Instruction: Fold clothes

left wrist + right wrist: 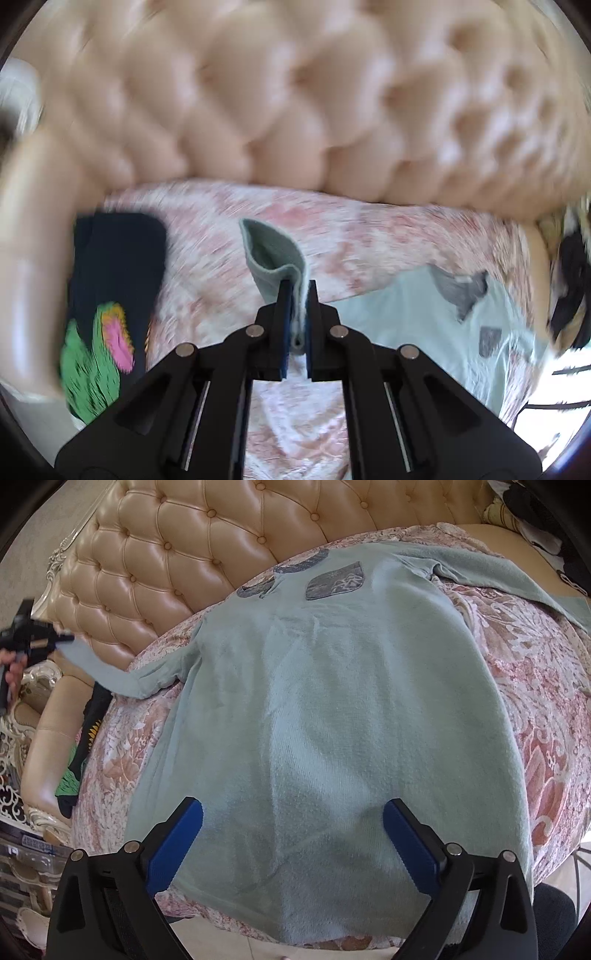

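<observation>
Pale green knit sweater [332,709] is spread flat, front up, on the pink patterned cover [535,686] of a tufted tan leather sofa [184,565]. Its sleeve cuff [275,258] is pinched between the closed jaws of the left gripper [298,325], lifted clear of the cover. The right gripper [291,842] is held above the hem, jaws wide apart, nothing gripped. A black garment with green print [110,302] is seen beside the sofa arm.

A home living room: a tufted cream leather sofa [207,565] with carved ornate trim, its seat draped in a pink floral cover [524,686], clothes spread across it.
</observation>
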Demonstrator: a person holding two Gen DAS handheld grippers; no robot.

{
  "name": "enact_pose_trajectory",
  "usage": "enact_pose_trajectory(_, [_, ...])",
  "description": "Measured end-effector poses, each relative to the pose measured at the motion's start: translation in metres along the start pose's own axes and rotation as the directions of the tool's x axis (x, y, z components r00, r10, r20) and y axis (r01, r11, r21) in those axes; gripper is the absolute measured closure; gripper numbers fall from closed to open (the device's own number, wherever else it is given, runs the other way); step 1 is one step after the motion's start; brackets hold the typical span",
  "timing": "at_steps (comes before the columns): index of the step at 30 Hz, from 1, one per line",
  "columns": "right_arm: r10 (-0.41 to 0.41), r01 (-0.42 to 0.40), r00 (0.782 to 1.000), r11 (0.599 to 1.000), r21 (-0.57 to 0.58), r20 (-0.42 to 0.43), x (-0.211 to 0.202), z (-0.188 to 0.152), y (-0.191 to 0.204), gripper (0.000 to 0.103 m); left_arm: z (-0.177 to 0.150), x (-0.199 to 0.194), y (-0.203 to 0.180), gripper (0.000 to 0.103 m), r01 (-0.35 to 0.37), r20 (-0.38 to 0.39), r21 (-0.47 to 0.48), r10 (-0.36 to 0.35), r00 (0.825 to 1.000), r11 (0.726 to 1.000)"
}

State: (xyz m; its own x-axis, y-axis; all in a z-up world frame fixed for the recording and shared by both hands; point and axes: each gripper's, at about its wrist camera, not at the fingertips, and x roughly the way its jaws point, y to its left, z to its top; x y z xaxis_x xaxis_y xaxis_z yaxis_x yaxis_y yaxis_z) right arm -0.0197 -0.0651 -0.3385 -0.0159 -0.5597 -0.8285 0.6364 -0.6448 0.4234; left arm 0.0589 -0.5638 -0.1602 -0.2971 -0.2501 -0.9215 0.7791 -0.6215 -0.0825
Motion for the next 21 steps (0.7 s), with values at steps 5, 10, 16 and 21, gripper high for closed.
enact_pose_trajectory(5, [0.029, -0.029, 0.997, 1.000, -0.007, 0.069, -0.038, -0.001, 0.002, 0.003, 0.014, 0.015, -0.116, 0.096, -0.063, -0.019, 0.185, 0.068, 0.998, 0.981])
enact_pose_trajectory(10, [0.040, -0.039, 0.986, 0.999, -0.007, 0.159, -0.092, -0.004, -0.007, 0.003, -0.006, 0.056, -0.238, 0.096, -0.089, -0.024, 0.342, 0.103, 0.994, 0.935])
enact_pose_trajectory(16, [-0.006, -0.005, 0.976, 0.999, 0.047, 0.219, -0.134, -0.014, -0.044, 0.003, -0.063, 0.111, -0.360, 0.096, -0.178, 0.043, 0.523, 0.182, 0.982, 0.833])
enact_pose_trajectory(21, [-0.047, 0.020, 0.976, 0.992, 0.127, 0.212, -0.144, -0.024, -0.086, 0.003, -0.114, 0.142, -0.417, 0.096, -0.257, 0.111, 0.639, 0.244, 0.964, 0.725])
